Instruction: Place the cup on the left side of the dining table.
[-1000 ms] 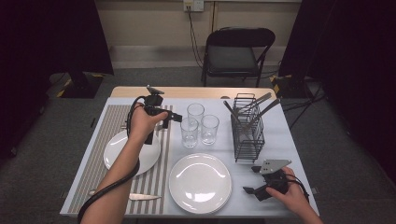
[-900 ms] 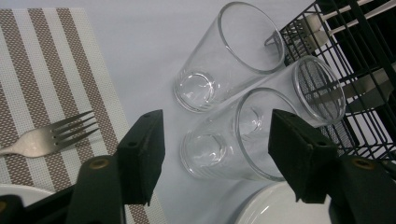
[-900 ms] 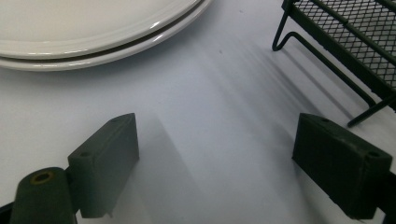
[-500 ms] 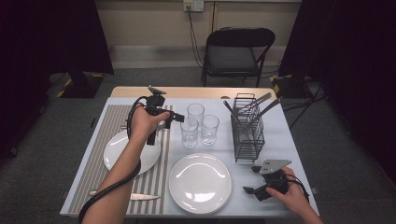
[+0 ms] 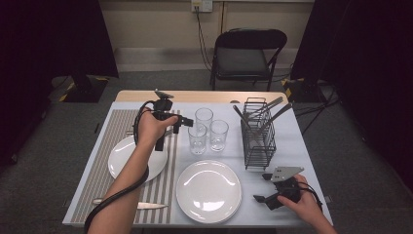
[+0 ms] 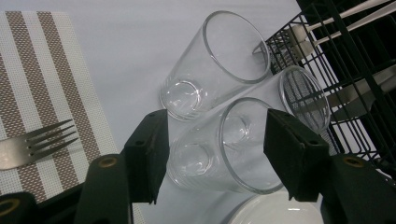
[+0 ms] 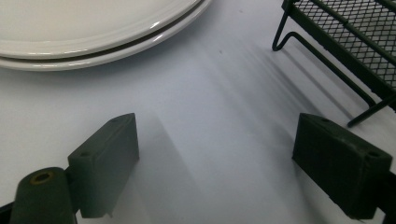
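Three clear glasses stand together mid-table. My left gripper (image 5: 191,124) reaches in from their left, tilted down at the front-left glass (image 5: 197,140). In the left gripper view that glass (image 6: 205,168) sits between the two black pads of the left gripper (image 6: 214,140). The jaws have just been closing, and the pads now lie against its sides. The other two glasses (image 6: 219,60) (image 6: 303,93) stand just beyond it. My right gripper (image 5: 263,187) rests low at the table's front right, open, with bare tabletop between its pads (image 7: 215,158).
A black wire cutlery rack (image 5: 258,141) holding utensils stands right of the glasses. One white plate (image 5: 208,191) lies at front centre and another (image 5: 124,161) on the striped placemat (image 5: 109,136). A knife (image 5: 146,205) and a fork (image 6: 32,144) lie on the mat. A chair (image 5: 246,53) stands behind the table.
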Motion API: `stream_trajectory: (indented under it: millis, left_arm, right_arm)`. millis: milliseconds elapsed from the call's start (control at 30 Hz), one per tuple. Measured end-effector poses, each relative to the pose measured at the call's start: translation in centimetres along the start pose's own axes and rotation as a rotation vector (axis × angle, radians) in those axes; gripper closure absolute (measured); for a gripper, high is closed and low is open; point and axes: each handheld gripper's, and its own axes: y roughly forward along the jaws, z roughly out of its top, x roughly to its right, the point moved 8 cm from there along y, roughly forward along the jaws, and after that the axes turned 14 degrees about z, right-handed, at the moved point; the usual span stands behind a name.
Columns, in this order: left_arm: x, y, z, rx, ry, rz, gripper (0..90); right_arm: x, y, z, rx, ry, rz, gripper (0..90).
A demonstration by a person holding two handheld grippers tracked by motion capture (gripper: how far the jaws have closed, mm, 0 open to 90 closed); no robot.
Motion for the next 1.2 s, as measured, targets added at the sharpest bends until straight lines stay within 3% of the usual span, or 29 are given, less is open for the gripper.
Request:
stream_trajectory:
  millis: [300,500,667,700,800,900,1200]
  left_arm:
    - [0.1,0.3,0.0,-0.009,0.005,-0.004,42.7]
    - [0.2,0.7,0.0,-0.014,-0.016,-0.005,43.7]
    - [0.0,1.0,-0.3,-0.028,-0.011,0.003,44.7]
    - [0.2,1.1,-0.4,-0.035,-0.03,-0.005,45.7]
    - [0.0,1.4,-0.7,-0.053,-0.014,0.003,47.0]
    - [0.1,1.6,-0.7,-0.052,-0.039,0.006,47.9]
    - [0.2,1.9,-0.7,-0.07,-0.042,0.015,51.6]
  right_arm:
    - [0.0,0.0,0.0,0.0,-0.002,0.0,13.3]
    - [0.0,0.0,0.0,0.001,-0.002,0.0,13.3]
    - [0.0,0.0,0.0,0.0,-0.001,0.0,13.3]
    - [0.0,0.0,0.0,0.0,-0.001,0.0,13.3]
    - [0.0,0.0,0.0,0.0,-0.001,0.0,13.3]
    - [0.0,0.0,0.0,0.0,0.0,0.0,13.3]
    - [0.0,0.0,0.0,0.0,-0.002,0.0,13.3]
